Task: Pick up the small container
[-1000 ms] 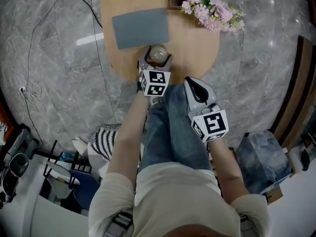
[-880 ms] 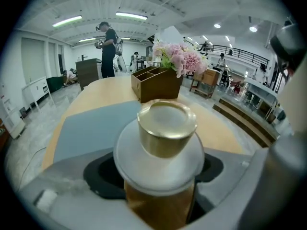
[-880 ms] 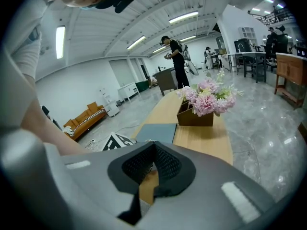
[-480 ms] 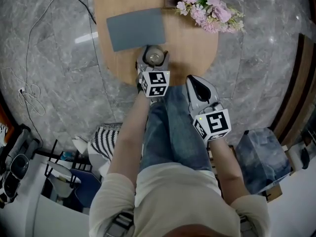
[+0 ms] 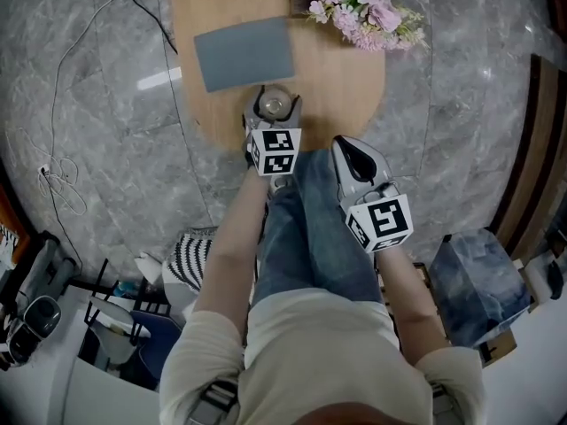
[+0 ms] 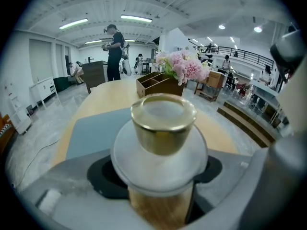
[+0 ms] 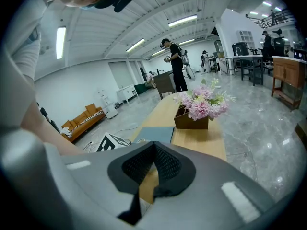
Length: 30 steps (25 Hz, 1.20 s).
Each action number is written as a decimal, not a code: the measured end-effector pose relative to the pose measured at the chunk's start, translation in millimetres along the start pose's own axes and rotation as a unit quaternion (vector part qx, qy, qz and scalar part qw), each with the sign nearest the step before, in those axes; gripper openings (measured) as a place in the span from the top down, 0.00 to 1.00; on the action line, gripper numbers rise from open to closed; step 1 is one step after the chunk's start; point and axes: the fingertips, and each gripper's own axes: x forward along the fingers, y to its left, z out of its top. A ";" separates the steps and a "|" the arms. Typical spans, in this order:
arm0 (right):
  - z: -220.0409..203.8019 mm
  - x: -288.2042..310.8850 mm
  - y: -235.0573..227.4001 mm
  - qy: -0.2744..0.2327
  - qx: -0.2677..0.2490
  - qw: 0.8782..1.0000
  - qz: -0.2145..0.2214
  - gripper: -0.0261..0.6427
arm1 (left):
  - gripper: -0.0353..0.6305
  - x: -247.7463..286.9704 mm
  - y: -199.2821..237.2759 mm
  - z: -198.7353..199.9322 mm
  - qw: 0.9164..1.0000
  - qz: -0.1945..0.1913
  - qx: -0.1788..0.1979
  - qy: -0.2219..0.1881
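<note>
Left gripper [image 5: 275, 111] reaches over the near edge of the wooden table [image 5: 354, 78]. The small container [image 6: 161, 128] is between its jaws. The container is a frosted white jar with a gold lid, upright. In the left gripper view its white body fills the gap, and the black pads [image 6: 100, 174] meet its sides left and right. The jaws stand wide, closed on the jar. Wood grain shows under it. Can't tell if its base is on the table or just off it.

Right gripper [image 5: 351, 151] is held back from the table, over the person's jeans [image 5: 310, 228], near the left gripper but apart from it. In the right gripper view its pads [image 7: 168, 164] meet at the tips with only a narrow slit below them and nothing between. The jaws are together and empty.

A grey mat [image 5: 244, 53] lies flat on the table just past the container, slightly left of it. Pink flowers [image 5: 363, 14] sit at the far right end, against a brown wooden box [image 6: 156, 84] with compartments. The floor [image 5: 97, 149] is grey marble, with a black cable [image 5: 58, 104] running across it on the left. In the gripper views, a person in dark clothes [image 6: 114, 51] stands well behind the table.
</note>
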 end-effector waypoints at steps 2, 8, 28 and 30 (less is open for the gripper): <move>0.7 -6.7 6.1 -0.005 -0.003 1.000 -0.002 0.96 | 0.43 -11.6 -4.3 3.1 1.000 -0.007 0.001 -0.006; -1.5 -31.9 39.6 -0.023 -0.014 1.000 -0.002 0.96 | 0.43 -54.5 -17.5 2.5 1.000 -0.021 -0.001 -0.015; -1.8 -158.5 143.9 -0.108 -0.068 0.991 -0.041 0.96 | 0.43 -259.1 -57.9 -21.0 0.997 -0.045 -0.001 -0.060; -4.0 -171.9 155.0 -0.112 -0.073 0.990 -0.043 0.96 | 0.43 -281.8 -62.5 -19.3 0.997 -0.050 -0.001 -0.065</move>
